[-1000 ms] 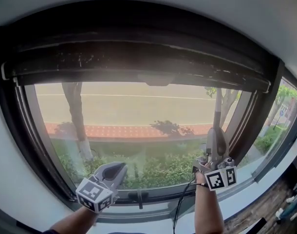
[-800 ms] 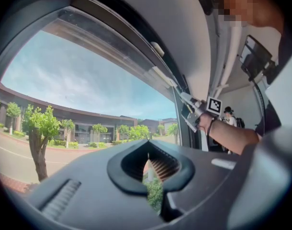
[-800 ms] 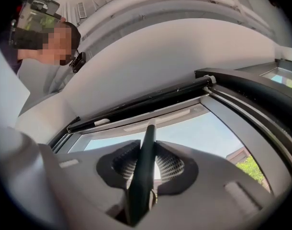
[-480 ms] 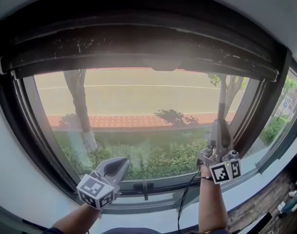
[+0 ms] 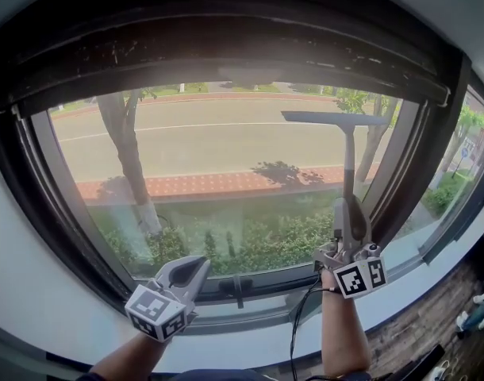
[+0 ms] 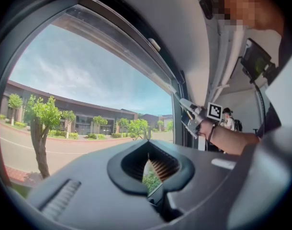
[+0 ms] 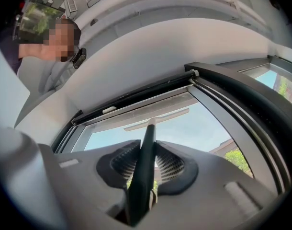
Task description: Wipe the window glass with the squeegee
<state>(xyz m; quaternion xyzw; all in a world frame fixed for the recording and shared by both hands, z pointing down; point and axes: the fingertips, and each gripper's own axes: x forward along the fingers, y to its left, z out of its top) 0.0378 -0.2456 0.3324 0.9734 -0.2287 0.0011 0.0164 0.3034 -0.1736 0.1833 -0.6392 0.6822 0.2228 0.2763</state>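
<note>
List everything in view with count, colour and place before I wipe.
window glass: one, clear, straight ahead
window frame: one, dark, around the glass
squeegee: one, dark, blade at the glass's upper right
latch: one, black, bottom rail centre
cable: one, black, hanging under the right wrist
tree trunk: one, brown-grey, outside left
bystander: one, dark cap, far behind the right gripper
left gripper: one, grey, lower left, shut, empty
right gripper: one, grey, lower right, shut on the squeegee
</note>
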